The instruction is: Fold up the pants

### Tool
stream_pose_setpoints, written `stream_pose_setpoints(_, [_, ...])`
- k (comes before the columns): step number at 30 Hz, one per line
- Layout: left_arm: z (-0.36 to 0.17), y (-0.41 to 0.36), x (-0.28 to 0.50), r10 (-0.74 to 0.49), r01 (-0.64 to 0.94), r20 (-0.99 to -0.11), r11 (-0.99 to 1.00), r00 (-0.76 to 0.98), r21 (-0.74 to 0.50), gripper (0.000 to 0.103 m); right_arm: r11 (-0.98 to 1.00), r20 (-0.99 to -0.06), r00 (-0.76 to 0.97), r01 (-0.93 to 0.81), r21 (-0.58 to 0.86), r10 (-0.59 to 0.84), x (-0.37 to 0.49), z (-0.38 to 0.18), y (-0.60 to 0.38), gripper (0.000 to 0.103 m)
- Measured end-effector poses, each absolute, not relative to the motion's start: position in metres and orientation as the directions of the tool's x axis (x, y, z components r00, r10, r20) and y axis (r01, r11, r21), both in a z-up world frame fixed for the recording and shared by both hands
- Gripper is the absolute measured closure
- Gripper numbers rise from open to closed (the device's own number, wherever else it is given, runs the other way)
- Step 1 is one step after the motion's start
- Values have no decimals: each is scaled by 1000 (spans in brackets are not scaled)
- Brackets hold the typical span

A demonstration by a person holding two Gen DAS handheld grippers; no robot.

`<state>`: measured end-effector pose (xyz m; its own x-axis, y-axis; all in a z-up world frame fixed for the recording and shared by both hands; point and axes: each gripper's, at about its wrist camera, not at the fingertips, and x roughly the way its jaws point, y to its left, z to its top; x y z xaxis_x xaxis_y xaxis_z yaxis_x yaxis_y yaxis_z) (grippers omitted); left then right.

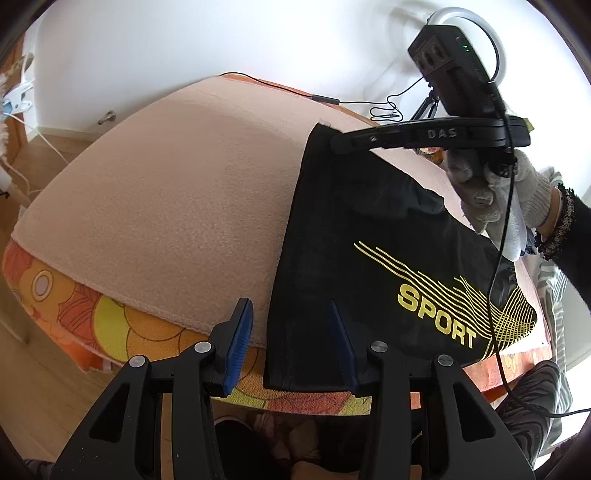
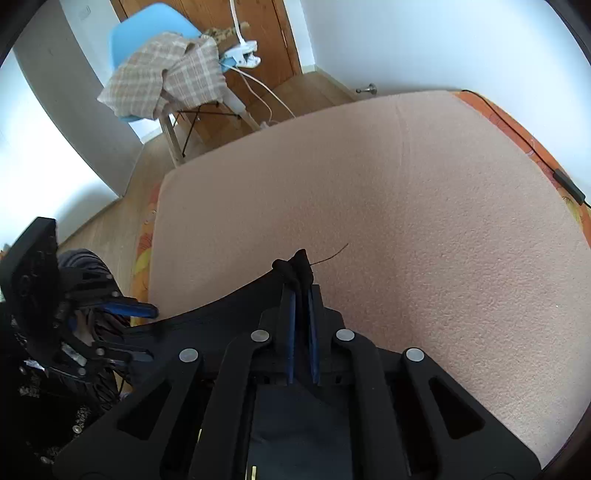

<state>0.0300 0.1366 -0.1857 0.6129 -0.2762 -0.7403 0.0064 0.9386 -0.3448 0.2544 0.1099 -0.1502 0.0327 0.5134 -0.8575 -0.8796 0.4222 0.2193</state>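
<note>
Black pants [image 1: 362, 258] with a yellow "SPORT" print lie on the pink blanket [image 1: 177, 192]. My left gripper [image 1: 291, 325] is open at the near edge of the pants, its right finger over the cloth and its left finger beside it. My right gripper [image 2: 301, 295] is shut on the far corner of the pants [image 2: 295, 266] and holds it just above the blanket [image 2: 406, 221]. The right gripper also shows in the left wrist view [image 1: 340, 144], held by a gloved hand. The left gripper shows at the left of the right wrist view [image 2: 147, 312].
The blanket covers an orange floral mattress [image 1: 110, 332]. A black cable [image 1: 325, 98] runs along its far edge. A blue chair [image 2: 155, 55] with a checked cloth stands on the wooden floor beyond. A ring light [image 1: 465, 22] stands at the back right.
</note>
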Motion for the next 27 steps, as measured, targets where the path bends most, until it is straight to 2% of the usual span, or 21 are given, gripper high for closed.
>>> stream_pose_setpoints(4, [-186,133,42,-306,40,-730,933,611,-357,48,393,-815,50,-892,224,577,244,-122,90,96])
stream_pose_setpoints(8, [-187,134,48,-343,64,-715,920,609,-387,48,386,-791,68,-896,220,608,237,-106,77,96])
stream_pose_setpoints(10, [-188,136,47,-362,76,-707,913,608,-402,54,393,-791,81,-895,210,607,238,-104,77,96])
stream_pose_setpoints(11, [-189,136,45,-372,81,-704,908,605,-411,62,397,-790,88,-895,205,607,238,-103,76,96])
stream_pose_setpoints(12, [-190,138,44,-388,83,-701,900,598,-427,80,401,-789,92,-893,203,607,238,-102,77,96])
stream_pose_setpoints(13, [-190,139,42,-397,82,-698,894,596,-440,90,403,-789,94,-892,203,607,239,-103,79,96])
stream_pose_setpoints(15, [-188,139,38,-409,89,-683,887,605,-453,98,410,-791,108,-892,191,602,240,-103,83,96])
stream_pose_setpoints(27, [-131,142,19,-478,153,-537,828,695,-539,101,481,-789,183,-863,157,587,241,-87,84,96])
